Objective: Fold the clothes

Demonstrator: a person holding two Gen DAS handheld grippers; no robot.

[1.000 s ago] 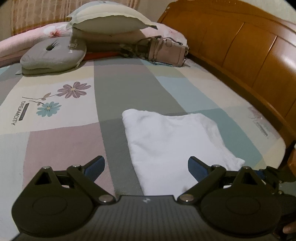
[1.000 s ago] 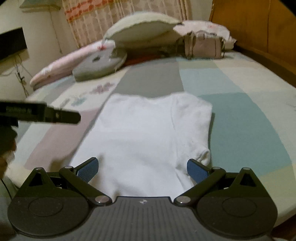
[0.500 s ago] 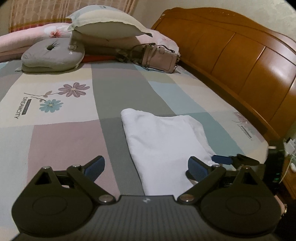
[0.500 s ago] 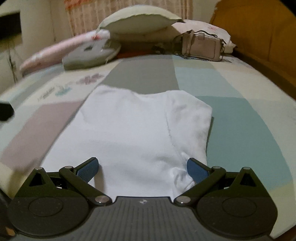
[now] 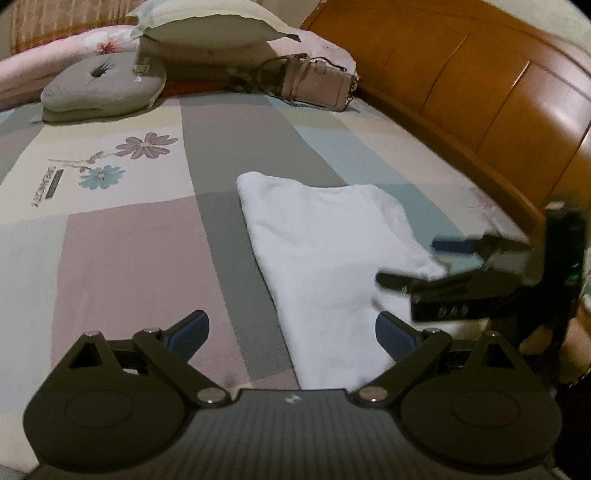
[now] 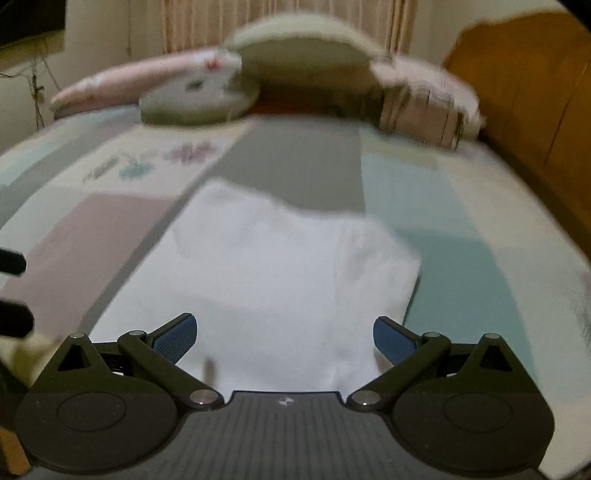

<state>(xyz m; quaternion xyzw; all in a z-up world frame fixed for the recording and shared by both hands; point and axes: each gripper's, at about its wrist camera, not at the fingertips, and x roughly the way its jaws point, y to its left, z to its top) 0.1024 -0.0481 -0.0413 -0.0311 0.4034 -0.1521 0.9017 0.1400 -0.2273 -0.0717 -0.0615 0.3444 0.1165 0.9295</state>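
A white garment (image 5: 325, 258) lies flat and partly folded on a patchwork bedspread (image 5: 129, 251), straight ahead of both claws. The left claw (image 5: 291, 332) is spread wide, holding nothing, just short of the cloth's near left edge. The right claw (image 6: 284, 336), also spread and empty, sits over the near end, its tips beside the loose right corner. If either pinches only the top layer, the fold could slip or bunch unevenly. A handbag (image 5: 317, 86) and pillows (image 5: 207, 27) lie far beyond.
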